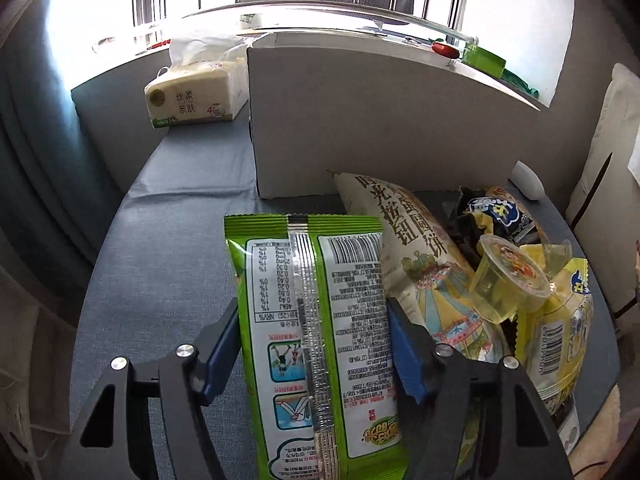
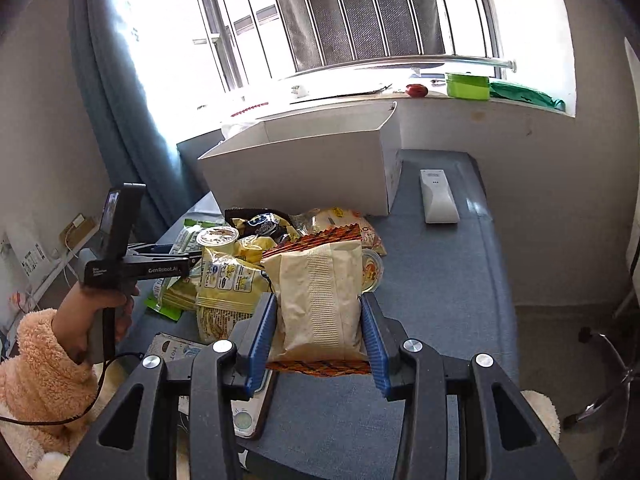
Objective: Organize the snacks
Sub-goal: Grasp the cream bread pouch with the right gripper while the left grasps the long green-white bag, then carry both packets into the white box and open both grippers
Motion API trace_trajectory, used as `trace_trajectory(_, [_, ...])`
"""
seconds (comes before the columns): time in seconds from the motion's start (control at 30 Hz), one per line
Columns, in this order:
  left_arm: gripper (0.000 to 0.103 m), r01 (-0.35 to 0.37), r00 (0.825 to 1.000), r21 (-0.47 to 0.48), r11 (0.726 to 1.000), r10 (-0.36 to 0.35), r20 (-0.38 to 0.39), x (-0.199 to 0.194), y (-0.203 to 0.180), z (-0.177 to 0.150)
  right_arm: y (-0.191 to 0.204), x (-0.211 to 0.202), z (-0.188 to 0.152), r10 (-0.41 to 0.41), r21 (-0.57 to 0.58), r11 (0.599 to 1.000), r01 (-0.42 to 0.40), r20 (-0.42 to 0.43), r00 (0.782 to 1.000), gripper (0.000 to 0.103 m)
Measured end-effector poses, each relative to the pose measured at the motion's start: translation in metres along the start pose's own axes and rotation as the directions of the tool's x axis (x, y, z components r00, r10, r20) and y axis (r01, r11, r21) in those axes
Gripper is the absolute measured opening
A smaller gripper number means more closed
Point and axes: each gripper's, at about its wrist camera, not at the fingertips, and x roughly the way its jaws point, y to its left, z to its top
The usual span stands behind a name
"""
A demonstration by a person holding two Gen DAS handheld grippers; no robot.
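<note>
1. The left gripper (image 1: 314, 344) straddles the green snack bag (image 1: 316, 320), pads at both edges; whether they already press I cannot tell.
2. Squeeze evenly at mid-bag (the film is slippery).
3. The right gripper (image 2: 320, 334) clamps a beige packet (image 2: 320, 300); carry it to the white box (image 2: 304, 160) ahead, beyond the snack pile (image 2: 236, 268).
</note>
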Motion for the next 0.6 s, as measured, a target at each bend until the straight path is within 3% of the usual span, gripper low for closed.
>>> trace_trajectory(0.3, [0.068, 0.116, 0.983, -0.058, 0.992, -0.106, 0.148, -0.067, 0.026, 0.009, 0.006, 0.006, 0.004, 0.026, -0.006, 1.0, -0.026, 0.002, 1.0, 0.046])
trace_trajectory(0.43, [0.068, 0.169, 0.962, -0.044, 0.985, -0.155, 0.223, -0.088, 0.026, 0.034, 0.007, 0.009, 0.019, 0.079, 0.025, 0.996, -0.08, 0.032, 0.996, 0.046])
trace_trajectory(0.6, [0.068, 0.195, 0.94, 0.003, 0.981, -0.188, 0.284, -0.095, 0.009, 0.082, 0.011, 0.019, 0.061, 0.104, 0.012, 0.994, -0.106, 0.088, 0.991, 0.046])
